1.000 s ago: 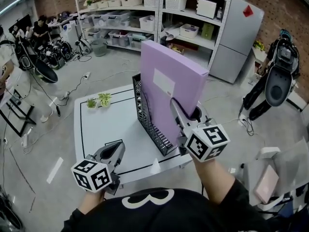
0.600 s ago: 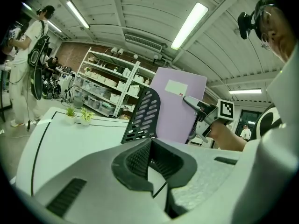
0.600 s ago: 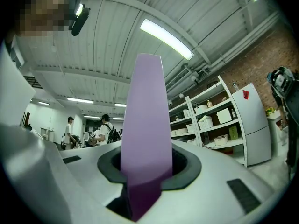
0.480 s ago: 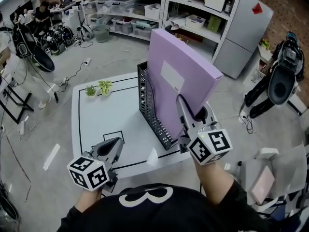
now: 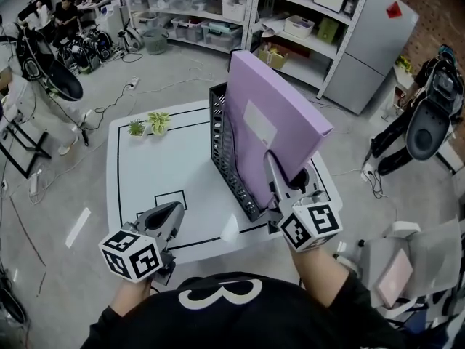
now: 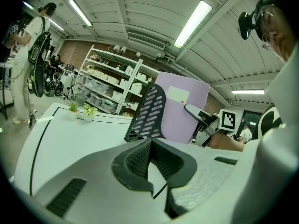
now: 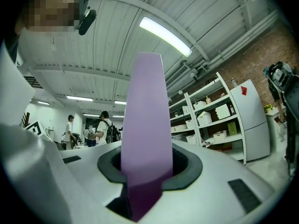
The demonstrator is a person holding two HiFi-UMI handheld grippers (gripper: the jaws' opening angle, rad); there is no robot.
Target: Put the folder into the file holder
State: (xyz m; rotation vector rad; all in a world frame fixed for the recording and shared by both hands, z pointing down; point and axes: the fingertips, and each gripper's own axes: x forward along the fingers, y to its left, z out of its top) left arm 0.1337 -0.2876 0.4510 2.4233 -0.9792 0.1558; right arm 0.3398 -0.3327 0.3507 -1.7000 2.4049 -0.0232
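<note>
A large purple folder (image 5: 272,118) with a white label stands on edge, leaning right, against the black mesh file holder (image 5: 222,147) on the white table (image 5: 156,173). Its lower edge is down at the holder's base; whether it rests there is hidden. My right gripper (image 5: 282,174) is shut on the folder's near lower edge, and the purple spine (image 7: 145,139) fills the gap between its jaws. My left gripper (image 5: 171,215) hovers at the table's front left with its jaws shut and nothing in them. The left gripper view shows the holder (image 6: 147,110), the folder (image 6: 184,104) and the right gripper (image 6: 202,119).
Two small potted plants (image 5: 147,126) stand at the table's far left corner. Black lines (image 5: 168,195) are marked on the tabletop. Storage shelves (image 5: 218,6) and a grey cabinet (image 5: 370,42) stand behind, with cables on the floor and equipment on both sides.
The folder and my right gripper have sunk a little and leaned further right beside the holder. The left gripper has stayed at the table's front edge.
</note>
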